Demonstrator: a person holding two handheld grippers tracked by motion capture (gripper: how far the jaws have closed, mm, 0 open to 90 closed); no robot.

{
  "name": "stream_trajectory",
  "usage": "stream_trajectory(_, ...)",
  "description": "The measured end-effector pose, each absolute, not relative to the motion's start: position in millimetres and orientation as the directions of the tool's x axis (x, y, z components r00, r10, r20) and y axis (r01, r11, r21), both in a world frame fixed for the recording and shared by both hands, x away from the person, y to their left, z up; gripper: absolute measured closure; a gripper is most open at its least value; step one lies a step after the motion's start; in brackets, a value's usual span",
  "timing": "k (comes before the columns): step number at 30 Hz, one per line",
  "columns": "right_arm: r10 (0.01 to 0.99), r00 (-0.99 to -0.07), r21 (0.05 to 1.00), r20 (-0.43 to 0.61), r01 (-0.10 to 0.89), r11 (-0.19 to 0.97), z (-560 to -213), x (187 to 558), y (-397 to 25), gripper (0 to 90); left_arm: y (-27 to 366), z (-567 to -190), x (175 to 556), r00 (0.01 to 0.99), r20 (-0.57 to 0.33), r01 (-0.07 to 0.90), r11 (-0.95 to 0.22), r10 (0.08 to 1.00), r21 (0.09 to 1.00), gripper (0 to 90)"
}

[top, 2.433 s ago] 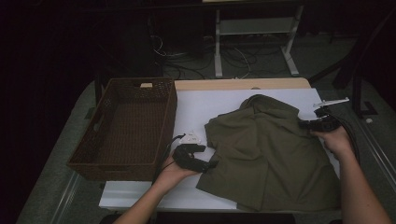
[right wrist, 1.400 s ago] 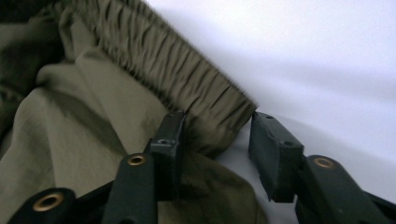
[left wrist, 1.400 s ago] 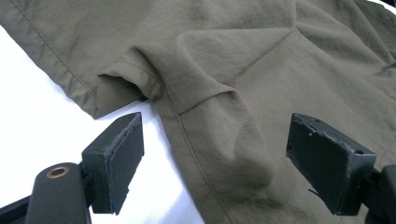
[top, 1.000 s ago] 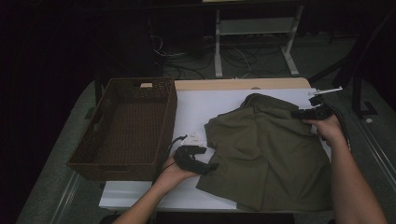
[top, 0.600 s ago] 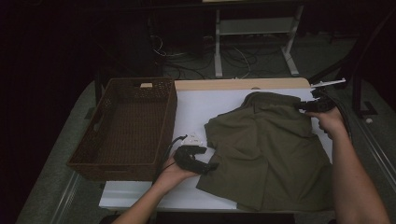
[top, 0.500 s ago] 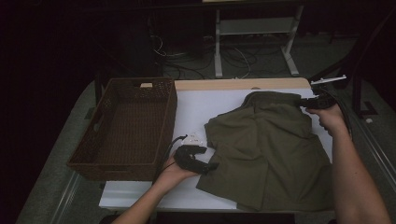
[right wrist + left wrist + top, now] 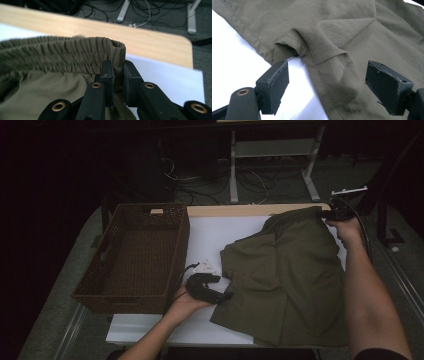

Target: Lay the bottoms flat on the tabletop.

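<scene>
High view: nearest, the left gripper point(image 7: 220, 296) rests at the near-left edge of the olive shorts point(image 7: 285, 280) on the table point(image 7: 215, 237), its 2 fingers point(image 7: 274, 86) spread apart. Farther off, the right gripper point(image 7: 334, 215) has its fingers point(image 7: 108, 75) clamped on the elastic waistband point(image 7: 62, 48). A wicker basket point(image 7: 130, 295) sits left.
</scene>
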State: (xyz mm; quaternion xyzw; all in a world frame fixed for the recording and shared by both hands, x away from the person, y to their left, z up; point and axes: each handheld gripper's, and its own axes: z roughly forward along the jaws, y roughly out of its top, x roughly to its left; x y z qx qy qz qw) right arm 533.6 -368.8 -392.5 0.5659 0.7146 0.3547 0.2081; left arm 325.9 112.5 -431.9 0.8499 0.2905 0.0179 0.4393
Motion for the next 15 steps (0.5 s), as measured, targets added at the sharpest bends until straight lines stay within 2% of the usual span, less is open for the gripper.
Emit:
stream_trajectory(1,0.96,-0.262,0.744,0.097,0.66,0.105,-392.4,535.9,-367.1,78.1,112.2,-432.2,326.0,0.83,-0.226,0.48,-0.447,0.509,0.755,18.8)
stream_trajectory(4,0.961,-0.24,0.742,0.136,0.668,0.062,-397.0,535.3,-365.5,61.7,111.0,-432.4,325.6,0.833,-0.228,0.478,-0.449,0.503,0.755,18.8)
stream_trajectory(15,0.941,-0.299,0.741,0.161,0.666,0.085,-404.8,489.8,-377.0,54.3,111.8,-429.5,322.9,0.836,-0.234,0.477,-0.445,0.497,0.758,18.8)
